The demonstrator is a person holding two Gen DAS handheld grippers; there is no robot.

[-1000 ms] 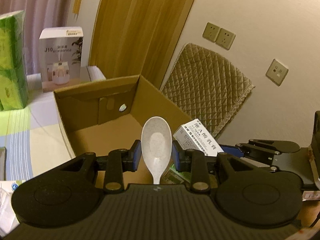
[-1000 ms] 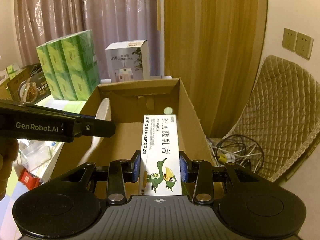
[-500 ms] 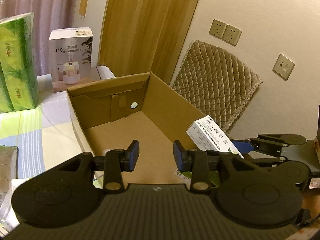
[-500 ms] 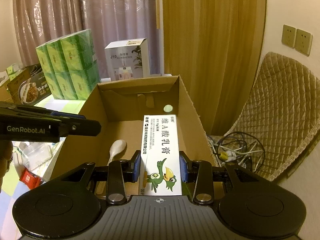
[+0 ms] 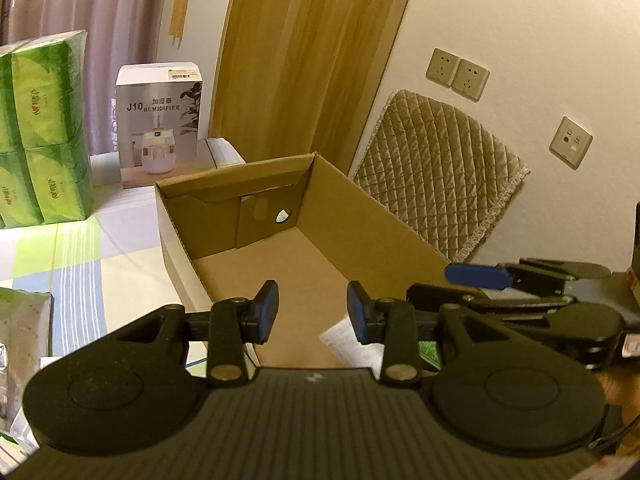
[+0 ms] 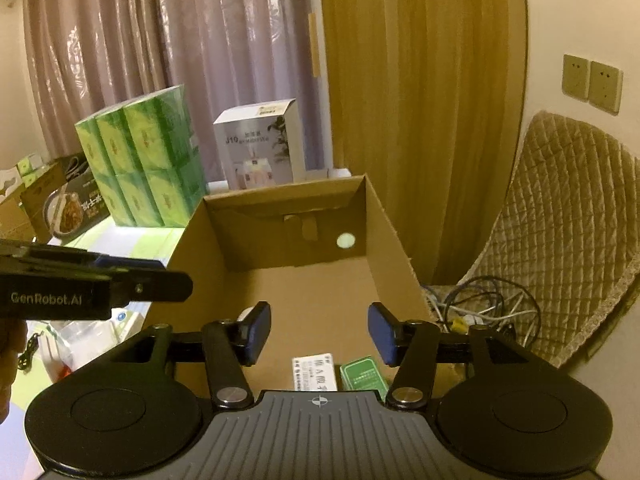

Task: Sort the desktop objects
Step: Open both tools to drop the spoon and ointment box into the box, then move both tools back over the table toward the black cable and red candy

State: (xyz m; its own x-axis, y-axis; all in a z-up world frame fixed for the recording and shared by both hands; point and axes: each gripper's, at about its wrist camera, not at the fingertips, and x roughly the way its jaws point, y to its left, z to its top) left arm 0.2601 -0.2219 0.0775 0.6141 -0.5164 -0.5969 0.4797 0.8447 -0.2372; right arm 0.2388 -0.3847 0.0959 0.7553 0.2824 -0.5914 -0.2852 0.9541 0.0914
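Ointment box (image 6: 313, 372) dropped from R gripper (image 6: 319, 333), now lies in cardboard box (image 6: 394, 236); R jaws just opened, empty. L gripper (image 5: 312, 312) open, empty.

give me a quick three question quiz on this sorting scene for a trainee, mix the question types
1. True or false: the right tool is clamped on the white ointment box.
2. Multiple choice: where does the white ointment box lie? A) on the striped tablecloth B) on the floor of the cardboard box C) on top of the green tissue packs
3. Fill in: beside the white ointment box, on its right in the right wrist view, lies a small ____ box.

Key
1. False. Its jaws have just been opening and stand apart with nothing between them.
2. B
3. green
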